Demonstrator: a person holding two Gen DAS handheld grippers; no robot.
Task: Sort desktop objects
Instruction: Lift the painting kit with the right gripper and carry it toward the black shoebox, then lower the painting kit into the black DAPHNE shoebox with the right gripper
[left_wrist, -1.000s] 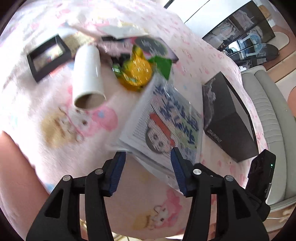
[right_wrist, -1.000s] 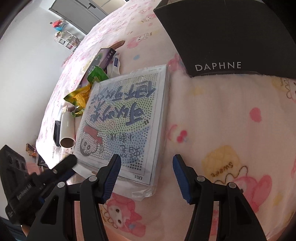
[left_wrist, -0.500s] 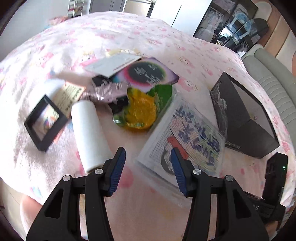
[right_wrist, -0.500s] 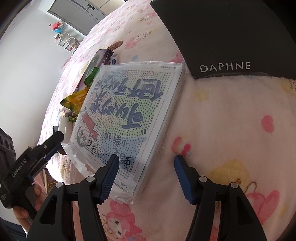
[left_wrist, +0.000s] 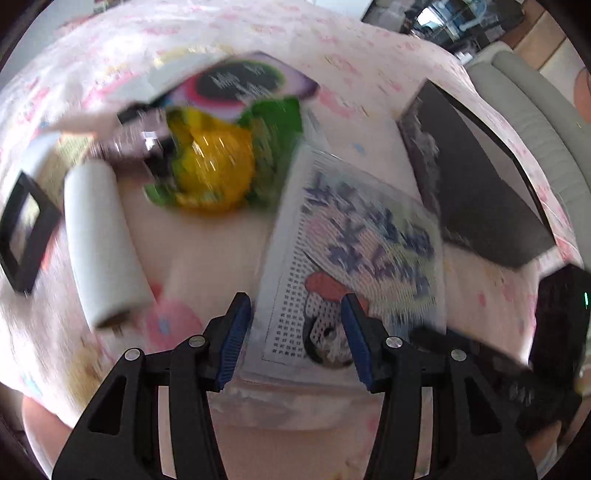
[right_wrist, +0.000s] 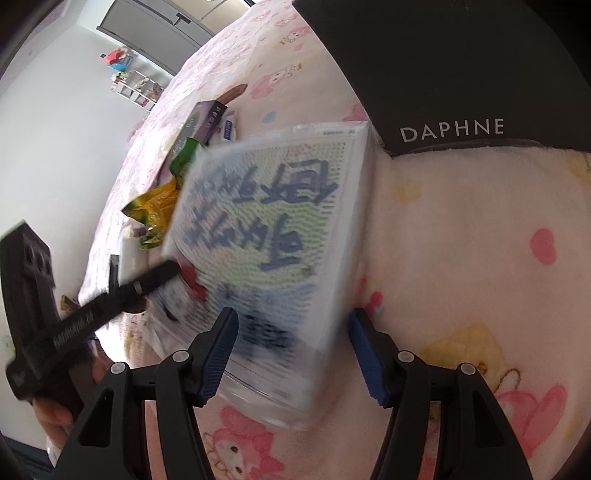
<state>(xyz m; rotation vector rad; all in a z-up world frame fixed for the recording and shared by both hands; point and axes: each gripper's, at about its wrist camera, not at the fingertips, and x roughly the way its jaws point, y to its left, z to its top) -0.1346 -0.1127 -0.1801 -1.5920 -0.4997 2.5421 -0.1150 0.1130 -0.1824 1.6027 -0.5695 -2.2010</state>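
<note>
A flat bagged craft kit with blue characters and a cartoon face (left_wrist: 354, 258) lies on the pink blanket; it also shows in the right wrist view (right_wrist: 273, 236). My left gripper (left_wrist: 297, 338) is open, its jaws either side of the kit's near corner. My right gripper (right_wrist: 291, 356) is open, its jaws either side of the kit's near edge. The left gripper's finger (right_wrist: 122, 288) reaches in at the kit's left side in the right wrist view. A black DAPHNE box (right_wrist: 443, 74) lies just beyond the kit, also in the left wrist view (left_wrist: 476, 177).
A yellow-green snack bag (left_wrist: 218, 162), a white roll (left_wrist: 103, 243), a small black frame (left_wrist: 22, 229) and a purple box (left_wrist: 240, 85) lie left of and beyond the kit. A grey sofa (left_wrist: 535, 122) stands at the right. The blanket's edge is close below both grippers.
My left gripper has moved right and closer, so its jaws now flank the kit's corner. My right gripper has closed in on the kit's near edge. The kit has tilted slightly.
</note>
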